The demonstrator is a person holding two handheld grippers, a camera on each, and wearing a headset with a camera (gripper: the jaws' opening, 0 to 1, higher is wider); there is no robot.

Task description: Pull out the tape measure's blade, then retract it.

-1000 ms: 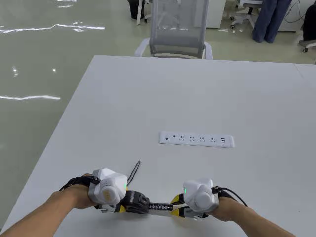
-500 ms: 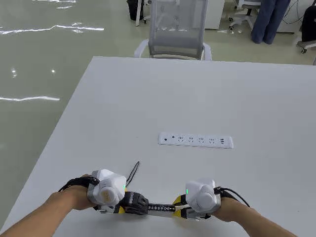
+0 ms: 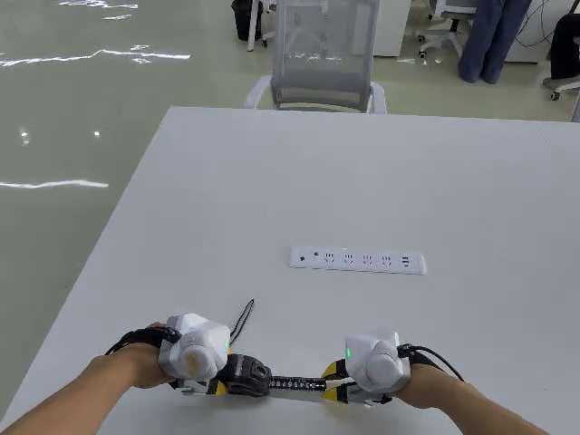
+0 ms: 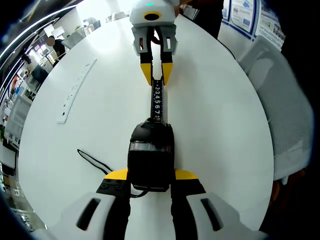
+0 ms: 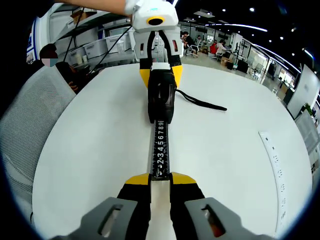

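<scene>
The right gripper (image 5: 161,179) has drawn slightly further from the left gripper (image 4: 151,176) than a second ago, so a little more blade (image 5: 160,147) shows between them. The tape measure case (image 3: 245,375) has hardly shifted. All of it lies on the table (image 3: 362,172), well to the person's side of the power strip (image 3: 358,260), with the case below the strip's left end.

The left gripper is clenched across the flanks of the tape measure case. The right gripper pinches the blade's free end flat between its jaws.

The case looks compact and rigid, and its dark moulded shell should grip well at the sides. The blade is likely thin, slick, springy steel under spring pull, so it is best held near its tip and let back slowly rather than freed. A loose strap (image 3: 243,317) trails from the case toward the power strip.
</scene>
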